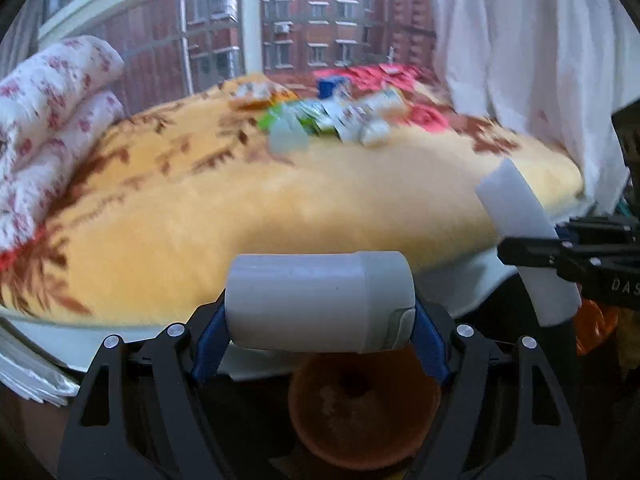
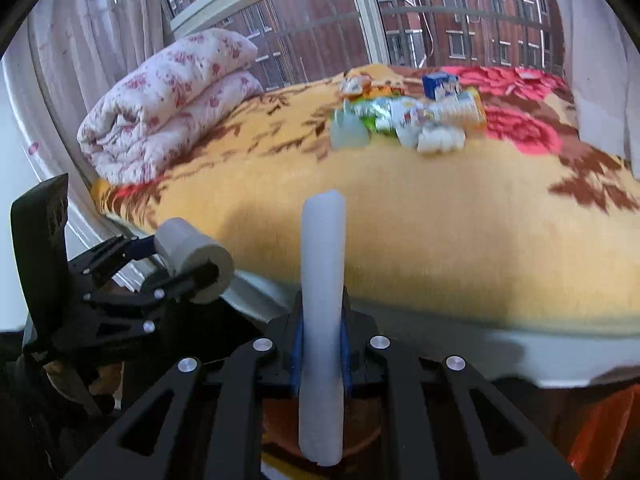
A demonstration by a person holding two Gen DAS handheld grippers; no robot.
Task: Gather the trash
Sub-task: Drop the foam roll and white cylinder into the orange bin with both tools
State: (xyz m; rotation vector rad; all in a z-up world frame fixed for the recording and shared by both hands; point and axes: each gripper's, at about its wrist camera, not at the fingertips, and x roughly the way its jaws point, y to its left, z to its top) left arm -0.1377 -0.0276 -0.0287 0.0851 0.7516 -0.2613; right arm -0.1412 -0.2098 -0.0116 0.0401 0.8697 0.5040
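Left gripper (image 1: pixel 320 312) clamps a grey bottle (image 1: pixel 320 300) sideways; right gripper (image 2: pixel 322 344) pinches a white foam stick (image 2: pixel 323 300), both off the bed edge above an orange bin (image 1: pixel 360 408). Neither dropped yet. Blurry trash pile (image 2: pixel 408 116) left on the blanket (image 2: pixel 440 240), probably cartons and wrappers.

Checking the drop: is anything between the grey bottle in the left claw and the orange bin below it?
Nothing visible: the grey plastic bottle hangs over the round orange bin's open mouth.
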